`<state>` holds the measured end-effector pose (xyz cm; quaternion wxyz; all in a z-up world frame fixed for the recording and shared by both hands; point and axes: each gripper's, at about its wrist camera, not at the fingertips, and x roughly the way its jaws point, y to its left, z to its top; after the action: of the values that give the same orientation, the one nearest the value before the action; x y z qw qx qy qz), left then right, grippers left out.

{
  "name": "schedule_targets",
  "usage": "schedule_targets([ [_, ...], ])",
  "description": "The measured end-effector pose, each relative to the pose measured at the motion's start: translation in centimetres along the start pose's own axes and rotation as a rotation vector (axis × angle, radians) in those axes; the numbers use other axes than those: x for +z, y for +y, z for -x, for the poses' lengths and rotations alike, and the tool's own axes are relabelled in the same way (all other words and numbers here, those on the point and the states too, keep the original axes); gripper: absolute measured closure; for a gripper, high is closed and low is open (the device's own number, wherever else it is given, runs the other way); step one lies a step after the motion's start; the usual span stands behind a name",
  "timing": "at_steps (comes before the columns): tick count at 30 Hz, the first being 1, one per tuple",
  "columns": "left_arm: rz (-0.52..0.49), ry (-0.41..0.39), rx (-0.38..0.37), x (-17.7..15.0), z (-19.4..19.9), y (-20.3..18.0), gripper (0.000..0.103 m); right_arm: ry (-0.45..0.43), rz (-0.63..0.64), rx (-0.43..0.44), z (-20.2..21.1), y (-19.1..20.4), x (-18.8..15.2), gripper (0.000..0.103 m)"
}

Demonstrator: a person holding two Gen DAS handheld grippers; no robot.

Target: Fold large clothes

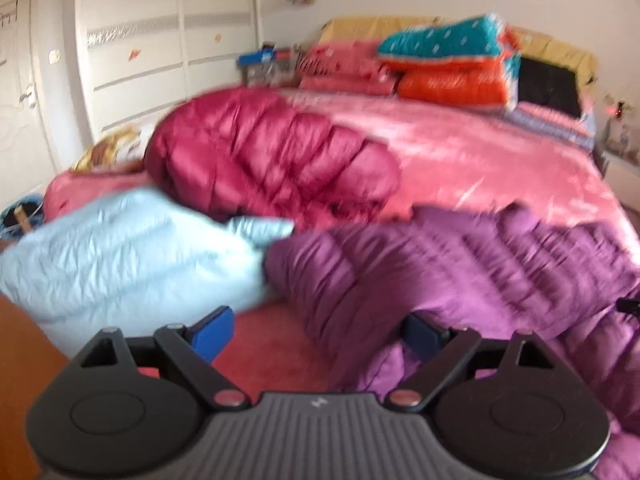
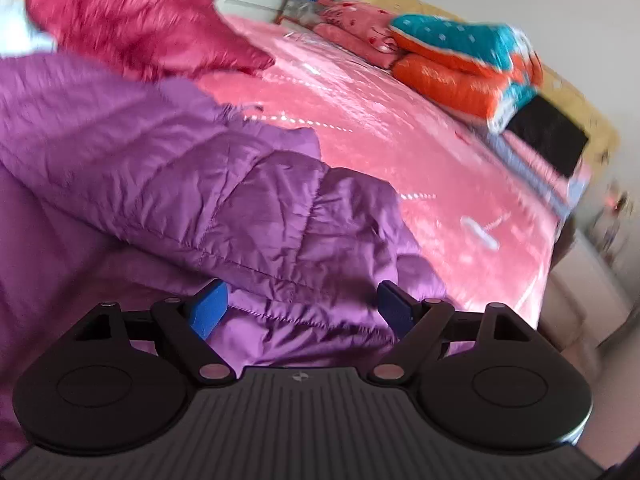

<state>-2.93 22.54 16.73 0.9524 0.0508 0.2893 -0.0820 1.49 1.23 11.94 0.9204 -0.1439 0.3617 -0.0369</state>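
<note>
Pink bedding covers a bed (image 2: pixel 440 152) that fills most of both views; folded quilts (image 1: pixel 452 60) in teal and orange are stacked near the headboard, and a white wardrobe (image 1: pixel 160 40) stands behind the far side. Three puffy coats are seen on the bed: a purple coat (image 2: pixel 208 184) lies crumpled at the near edge, a crimson coat (image 1: pixel 264 160) is heaped beyond it, and a pale blue coat (image 1: pixel 120 256) sits to the left, touching the purple one.

The right gripper (image 2: pixel 304 308) is held just over the purple coat with its blue pads spread wide; fabric lies below and between them, but nothing is pinched. The left gripper (image 1: pixel 320 334) is likewise wide apart and empty, poised above bare bedding between the blue and purple coats.

Several risks can be judged from this. The purple coat is bunched, with quilted layers overlapping, so a pinch could take two layers at once and a lopsided fold would result; its slick shell could slip from the pads if only a thin ridge is caught. The blue coat, being in contact, could be dragged along if the purple one is pulled leftward. Part of the purple coat appears to hang over the near edge, so it could be tugged to the floor; both views are blurred, so seams and hems cannot be located surely.
</note>
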Motion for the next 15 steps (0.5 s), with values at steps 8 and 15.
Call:
schedule_targets([
  [8,0.108,-0.149,-0.197,2.0,0.9,-1.3,0.011,-0.091,-0.384,0.15,-0.2,-4.8,1.7,0.0],
  [15,0.282,0.031,-0.281,-1.2,-8.0,-2.8,0.037,-0.095,-0.517,0.24,-5.1,-4.1,3.2,0.0],
])
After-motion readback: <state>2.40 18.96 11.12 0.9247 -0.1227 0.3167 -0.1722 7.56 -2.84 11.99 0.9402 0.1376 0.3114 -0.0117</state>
